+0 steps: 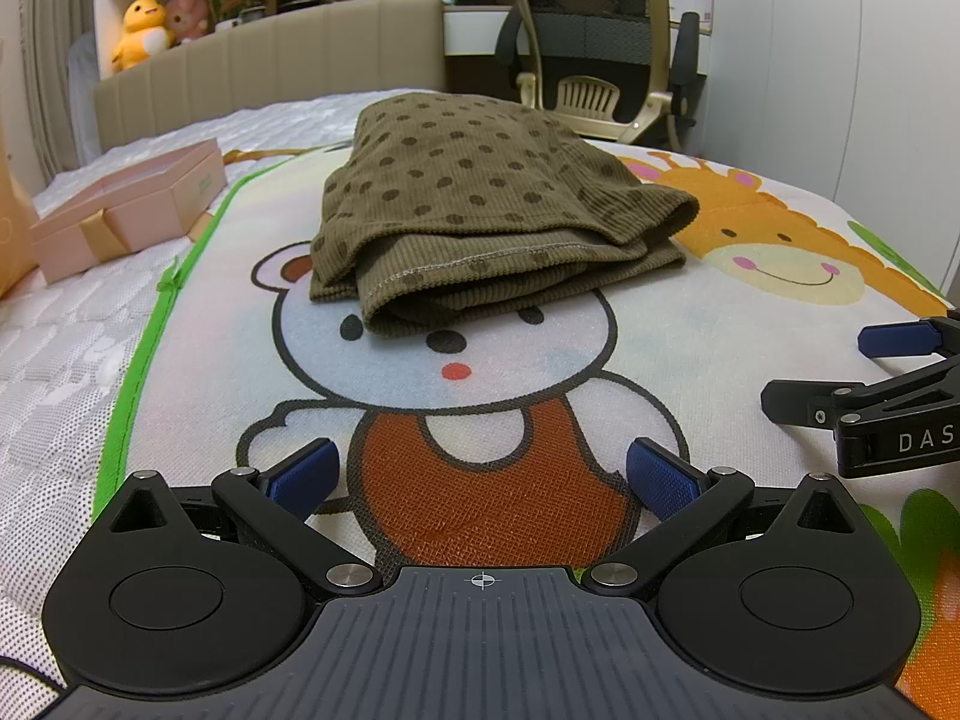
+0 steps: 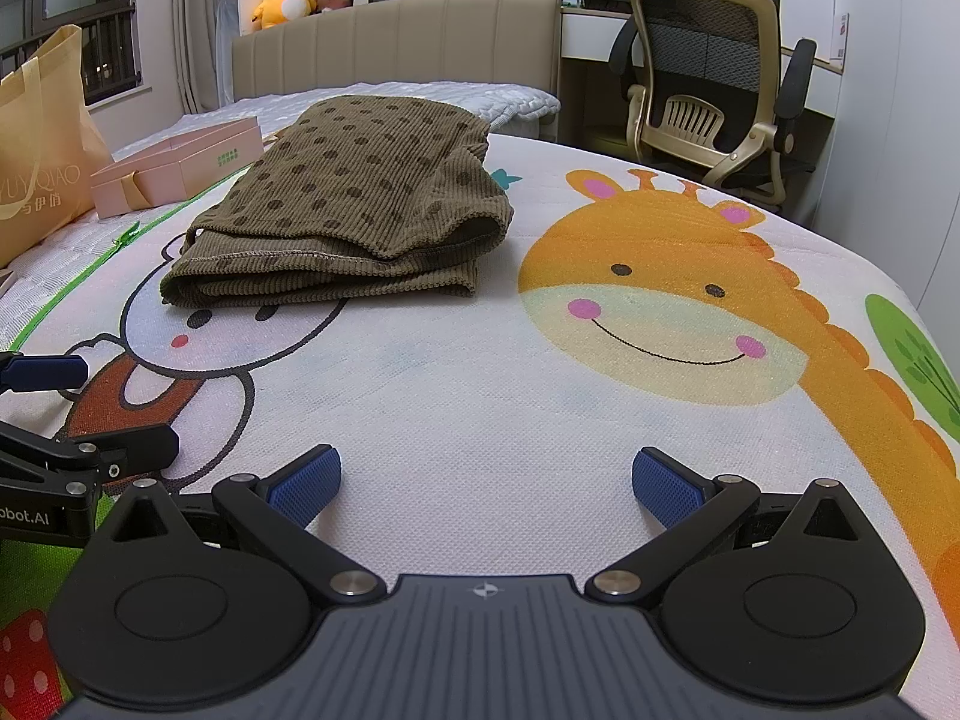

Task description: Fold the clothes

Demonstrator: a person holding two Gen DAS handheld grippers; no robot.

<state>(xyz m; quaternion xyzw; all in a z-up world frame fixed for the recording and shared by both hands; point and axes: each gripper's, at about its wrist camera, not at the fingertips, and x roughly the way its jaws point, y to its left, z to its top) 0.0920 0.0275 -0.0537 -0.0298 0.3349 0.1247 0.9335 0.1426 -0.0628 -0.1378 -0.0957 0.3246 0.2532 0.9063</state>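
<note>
An olive-brown dotted corduroy garment lies folded into a thick bundle on the cartoon mat, over the bear's head. In the right wrist view the same garment sits ahead and to the left. My left gripper is open over the bear's orange shirt, well short of the garment, with nothing between its blue pads. My right gripper is open above bare white mat beside the giraffe, also empty. Each gripper shows at the edge of the other's view: the right gripper and the left gripper.
A pink gift box lies on the mattress left of the mat, with a tan tote bag beyond it. A beige headboard with plush toys stands behind. An office chair stands off the bed's right side.
</note>
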